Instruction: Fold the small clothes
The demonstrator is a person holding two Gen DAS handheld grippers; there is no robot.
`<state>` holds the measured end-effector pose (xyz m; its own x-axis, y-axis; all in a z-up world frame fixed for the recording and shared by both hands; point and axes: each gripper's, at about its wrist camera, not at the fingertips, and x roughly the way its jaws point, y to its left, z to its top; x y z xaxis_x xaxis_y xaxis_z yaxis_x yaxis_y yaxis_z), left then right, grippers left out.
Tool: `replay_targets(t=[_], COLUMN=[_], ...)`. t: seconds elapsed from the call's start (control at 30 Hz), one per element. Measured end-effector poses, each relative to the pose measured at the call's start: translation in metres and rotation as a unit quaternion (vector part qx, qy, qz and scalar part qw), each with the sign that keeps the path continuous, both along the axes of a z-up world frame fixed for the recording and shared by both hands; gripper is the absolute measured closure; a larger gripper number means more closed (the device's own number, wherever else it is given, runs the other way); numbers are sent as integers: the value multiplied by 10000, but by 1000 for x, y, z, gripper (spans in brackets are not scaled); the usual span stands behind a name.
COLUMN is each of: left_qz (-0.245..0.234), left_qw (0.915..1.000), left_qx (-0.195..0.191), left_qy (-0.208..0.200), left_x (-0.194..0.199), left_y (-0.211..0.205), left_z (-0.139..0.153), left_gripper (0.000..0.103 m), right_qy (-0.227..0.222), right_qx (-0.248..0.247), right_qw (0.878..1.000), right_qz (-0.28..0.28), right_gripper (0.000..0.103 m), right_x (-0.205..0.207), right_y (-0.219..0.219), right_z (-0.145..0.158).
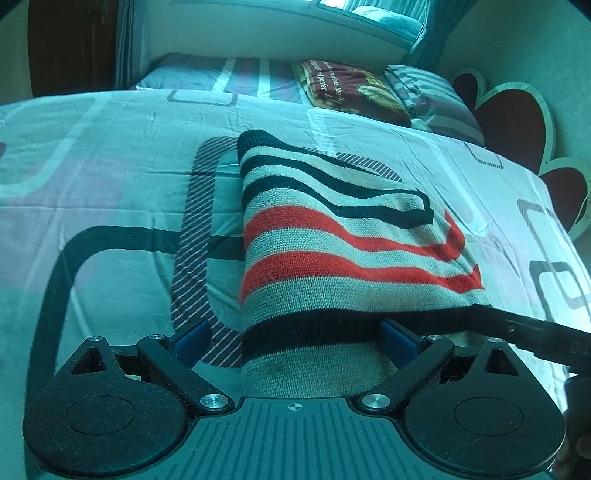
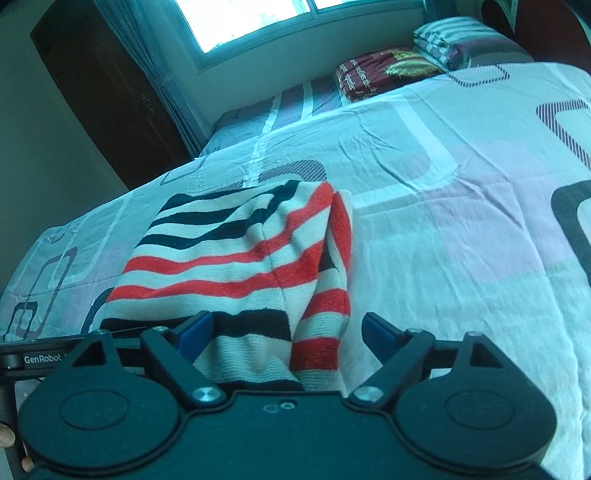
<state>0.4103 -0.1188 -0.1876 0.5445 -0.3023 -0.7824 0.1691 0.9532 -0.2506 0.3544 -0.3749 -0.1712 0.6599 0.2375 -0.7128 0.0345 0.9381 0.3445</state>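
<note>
Nearest the lens in each wrist view is the black gripper body with its two round hubs, and just beyond it the near hem of the striped knitted garment (image 1: 332,236), banded in cream, red and black. It lies on a pale bedsheet (image 1: 110,166) printed with rounded dark rectangles.

The left gripper (image 1: 295,341) has its blue-padded jaws spread wide. The garment's near black-and-cream edge lies between them but fills only the right part of the gap, so the pads do not appear to press on it. The right gripper (image 2: 286,334) likewise stands with its jaws well apart. Cloth lies against or just beside its left pad, while the right pad hangs clear over bare sheet.

Both grippers sit side by side at the same near edge, the left at the garment's left corner and the right at its right corner. The long axis of the folded piece runs away from the jaws towards the window (image 2: 258,22). Any next fold would therefore seem to start from this near hem.

The right view shows a doubled layer along the garment's right edge, hidden in the left view. The left view alone shows the right gripper's black finger (image 1: 532,328) reaching in beside the hem.
</note>
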Motion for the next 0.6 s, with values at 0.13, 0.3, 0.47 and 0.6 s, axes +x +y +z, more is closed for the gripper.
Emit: replay_targets(t=[0.13,0.3,0.47,0.6], left_qz=[-52,-138,-165,-169], left_qw=[9995,9975,9961,9970], left_qx=[-273,-621,-816,-750], left_qy=[137,319,287,29], left_x=[9,18,19,9], left_y=[2,2,-7,-5], left_z=[-7,-18,-20,-8], left_gripper=[7,7,22,43], right_qy=[201,193,95,-65], right_qx=[417,689,766,1044], right_qw=[9989,9970,9961,9941], right_qz=[64,298,421,277], right_gripper=[16,16,20,54], right_x=[11,24,31,22], right_y=[-5,-2,3,-3], right_z=[-13,-24,-26,-21])
